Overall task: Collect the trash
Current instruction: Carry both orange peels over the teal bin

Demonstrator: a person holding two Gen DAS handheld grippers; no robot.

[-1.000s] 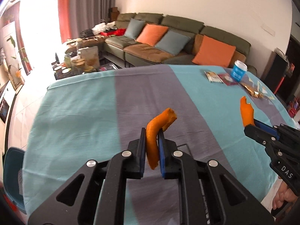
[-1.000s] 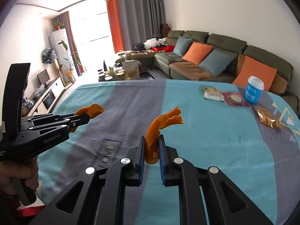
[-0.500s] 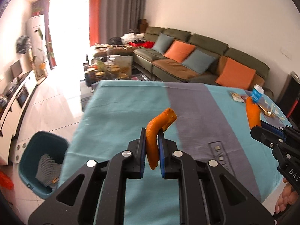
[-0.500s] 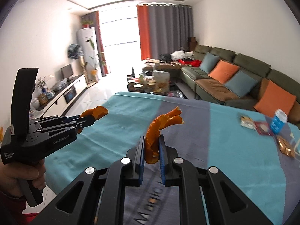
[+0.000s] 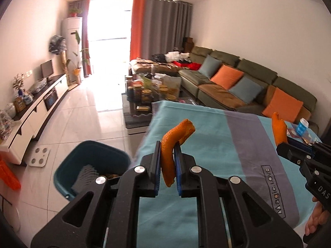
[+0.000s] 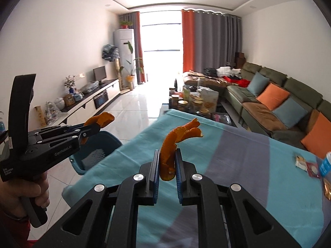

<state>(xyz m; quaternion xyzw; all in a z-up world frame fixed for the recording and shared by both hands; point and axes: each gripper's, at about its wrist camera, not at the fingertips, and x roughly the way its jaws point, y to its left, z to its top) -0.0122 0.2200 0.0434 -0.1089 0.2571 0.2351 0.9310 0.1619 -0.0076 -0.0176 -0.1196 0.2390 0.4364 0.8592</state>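
Note:
My left gripper [image 5: 167,155] is shut on a curved piece of orange peel [image 5: 175,140] and holds it above the table's left edge. My right gripper [image 6: 167,159] is shut on a second, jagged orange peel [image 6: 178,136] over the table. Each gripper shows in the other's view: the right one [image 5: 282,142] with its peel [image 5: 279,130] at the right, the left one [image 6: 91,129] with its peel [image 6: 101,119] at the left. A teal trash bin [image 5: 91,165] stands on the floor left of the table; it also shows in the right wrist view [image 6: 97,150].
The table has a teal and grey cloth [image 5: 217,144]. A blue cup [image 6: 325,163] and snack wrappers [image 6: 301,161] lie at its far right. A cluttered coffee table [image 5: 149,95], a green sofa [image 5: 238,82] and a TV cabinet [image 5: 35,111] stand beyond on the tiled floor.
Both grippers swung left with their peels still held. The view moved from the table's middle to its left edge, and the teal bin came into sight.

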